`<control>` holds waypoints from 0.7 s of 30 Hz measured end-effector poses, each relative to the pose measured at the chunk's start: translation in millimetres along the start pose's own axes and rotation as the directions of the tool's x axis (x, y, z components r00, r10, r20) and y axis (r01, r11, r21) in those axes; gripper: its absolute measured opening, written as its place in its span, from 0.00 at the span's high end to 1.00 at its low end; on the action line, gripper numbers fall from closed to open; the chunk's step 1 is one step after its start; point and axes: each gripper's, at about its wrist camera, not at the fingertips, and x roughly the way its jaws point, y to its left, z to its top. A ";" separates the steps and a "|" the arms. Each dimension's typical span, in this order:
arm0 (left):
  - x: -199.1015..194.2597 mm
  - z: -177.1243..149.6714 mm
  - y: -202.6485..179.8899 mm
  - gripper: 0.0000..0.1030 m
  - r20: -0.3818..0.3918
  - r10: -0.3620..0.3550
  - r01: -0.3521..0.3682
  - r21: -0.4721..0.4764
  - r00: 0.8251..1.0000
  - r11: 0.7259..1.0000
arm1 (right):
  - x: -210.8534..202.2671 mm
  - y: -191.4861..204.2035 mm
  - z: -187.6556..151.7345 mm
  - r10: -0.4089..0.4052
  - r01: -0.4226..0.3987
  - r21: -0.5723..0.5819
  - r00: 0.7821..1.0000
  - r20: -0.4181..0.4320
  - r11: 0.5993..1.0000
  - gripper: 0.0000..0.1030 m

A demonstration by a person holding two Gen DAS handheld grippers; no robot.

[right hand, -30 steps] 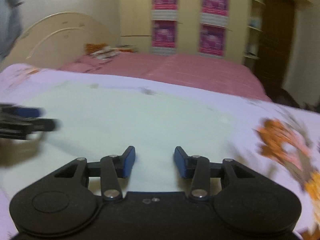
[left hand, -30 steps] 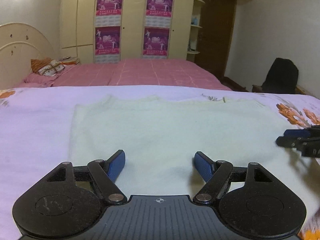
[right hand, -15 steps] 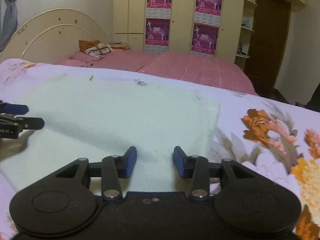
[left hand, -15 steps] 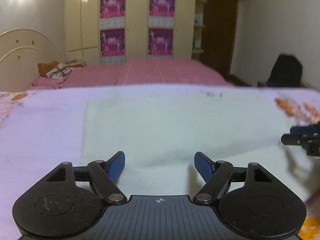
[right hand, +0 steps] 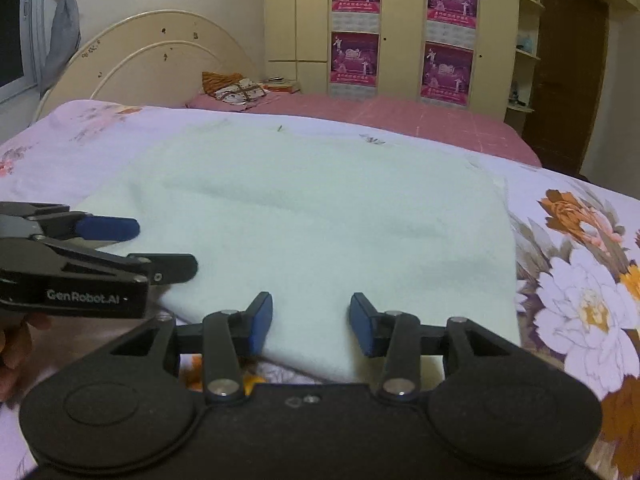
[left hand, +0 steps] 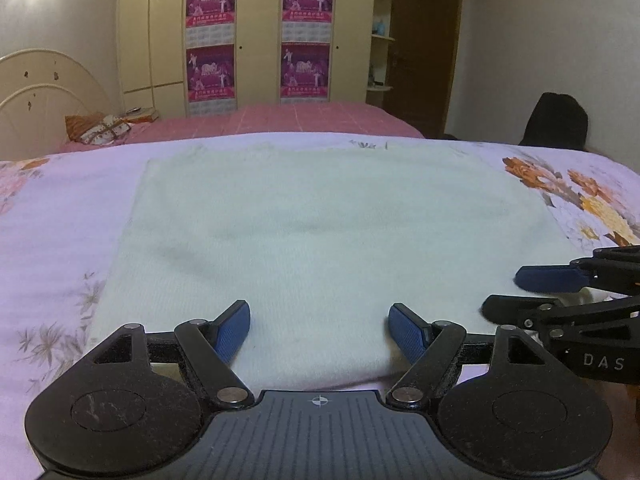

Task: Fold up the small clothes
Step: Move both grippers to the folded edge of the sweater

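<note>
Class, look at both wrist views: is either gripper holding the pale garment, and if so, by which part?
Nothing is held. The left gripper and right gripper stand open over the near edge of the pale garment; the right's jaws are opening.

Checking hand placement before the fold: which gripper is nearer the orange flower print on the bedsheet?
Right. The right gripper sits near the pale garment's edge bordering the orange flower print; the left gripper is farther along the hem.
</note>
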 end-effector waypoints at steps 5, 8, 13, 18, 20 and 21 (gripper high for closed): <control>-11.4 -6.0 7.5 0.26 -0.004 0.003 -0.003 -0.006 1.000 1.000 | -6.0 -7.4 -5.7 -0.032 0.032 0.012 0.999 -0.002 0.999 0.59; -18.0 -10.4 13.8 0.26 -0.005 0.007 -0.007 -0.009 1.000 1.000 | -12.2 -13.5 -13.7 -0.051 0.051 0.022 0.999 -0.002 0.998 0.59; -21.9 -12.9 20.8 0.26 -0.011 0.010 -0.010 -0.017 1.000 1.000 | -22.1 -30.5 -21.7 -0.064 0.064 0.075 0.998 -0.011 0.995 0.59; -26.0 -16.1 27.1 0.26 -0.013 0.016 -0.016 -0.012 1.000 1.000 | -28.0 -45.4 -28.2 -0.081 0.083 0.127 0.996 -0.020 0.988 0.59; -27.7 -18.2 29.6 0.26 -0.013 0.019 -0.019 -0.005 1.000 1.000 | -29.6 -49.7 -29.8 -0.078 0.080 0.146 0.997 -0.020 0.986 0.59; -28.9 -20.1 30.9 0.26 -0.011 0.020 -0.020 0.001 1.000 1.000 | -30.5 -50.7 -29.8 -0.079 0.081 0.148 0.997 -0.023 0.986 0.59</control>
